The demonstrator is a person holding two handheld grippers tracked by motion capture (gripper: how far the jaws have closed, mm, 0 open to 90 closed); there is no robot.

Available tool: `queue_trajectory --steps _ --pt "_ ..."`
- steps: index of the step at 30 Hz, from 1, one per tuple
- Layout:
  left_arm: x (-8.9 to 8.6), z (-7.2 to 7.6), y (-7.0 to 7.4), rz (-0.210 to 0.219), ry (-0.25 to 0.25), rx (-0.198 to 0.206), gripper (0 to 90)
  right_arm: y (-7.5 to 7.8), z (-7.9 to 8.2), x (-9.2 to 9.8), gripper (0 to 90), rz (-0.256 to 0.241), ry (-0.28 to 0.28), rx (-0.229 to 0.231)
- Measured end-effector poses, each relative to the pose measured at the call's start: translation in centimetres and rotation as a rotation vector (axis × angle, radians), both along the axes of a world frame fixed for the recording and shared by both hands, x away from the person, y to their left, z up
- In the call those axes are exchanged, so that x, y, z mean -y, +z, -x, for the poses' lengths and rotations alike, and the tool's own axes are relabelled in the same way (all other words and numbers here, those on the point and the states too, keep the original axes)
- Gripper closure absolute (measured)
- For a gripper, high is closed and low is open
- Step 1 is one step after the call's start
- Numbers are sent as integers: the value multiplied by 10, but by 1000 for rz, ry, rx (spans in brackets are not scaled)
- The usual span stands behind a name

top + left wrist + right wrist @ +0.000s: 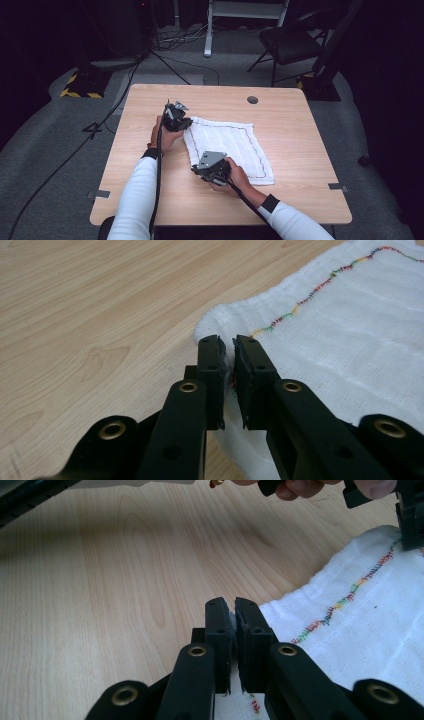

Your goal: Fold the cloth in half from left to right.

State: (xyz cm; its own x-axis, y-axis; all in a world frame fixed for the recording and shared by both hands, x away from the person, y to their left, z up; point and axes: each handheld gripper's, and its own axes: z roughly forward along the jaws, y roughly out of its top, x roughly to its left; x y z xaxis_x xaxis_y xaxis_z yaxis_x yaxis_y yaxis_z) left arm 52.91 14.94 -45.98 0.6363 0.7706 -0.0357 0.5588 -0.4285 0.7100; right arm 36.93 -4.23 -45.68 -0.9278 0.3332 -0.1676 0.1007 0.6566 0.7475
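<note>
Both grippers are closed on a white cloth (230, 147) that lies flat on a light wooden table (300, 200). In the high view, the left gripper (186, 122) sits just left of centre in the frame, at the cloth's far left corner. The right gripper (200, 167) sits lower, at the centre of the frame, at the cloth's near left corner. A person's hands hold both tools, and white sleeves (135, 200) rise from the bottom edge.

In the left gripper view, the left gripper (227, 342) has its two black jaws drawn close together in the middle of the frame, with a fold of the white cloth (350, 325) pinched between them. A line of multicoloured stitching (310, 292) runs toward the upper right.

In the right gripper view, the right gripper (230, 605) has its jaws nearly touching at centre frame, with the cloth (380, 630) edge caught between them. The cloth spreads across the lower right. At the upper right, the other hand (300, 486) and the left gripper (410, 522) rest at the cloth's far corner.

A dark round hole (252, 99) marks the table top in the upper middle of the high view.
</note>
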Motion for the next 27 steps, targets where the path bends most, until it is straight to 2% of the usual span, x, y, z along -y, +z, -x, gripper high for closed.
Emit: queue_trajectory --steps 1,2,5,11,17,18,21,23,25,27 --pt "-3 0 1 -4 1 6 818 1 0 -1 855 -7 0 -4" --pt "-7 1 3 12 9 7 818 3 2 -3 856 -2 5 7" --pt "-10 0 4 22 20 11 819 5 4 -1 856 -13 -2 9" --pt "2 0 13 35 18 44 821 12 4 12 856 -39 -27 16" --pt "23 -4 23 28 2 72 822 21 4 38 856 -76 -75 24" --pt "31 -6 25 28 -9 71 822 25 5 50 856 -93 -96 26" --pt "40 -8 26 25 -12 79 822 25 5 58 856 -97 -109 27" --pt "53 -10 29 13 -34 83 823 25 6 69 856 -94 -127 28" --pt "59 -10 31 14 -43 87 826 26 6 77 856 -97 -144 28" --pt "73 -13 33 14 -61 93 827 28 8 84 856 -95 -152 32"
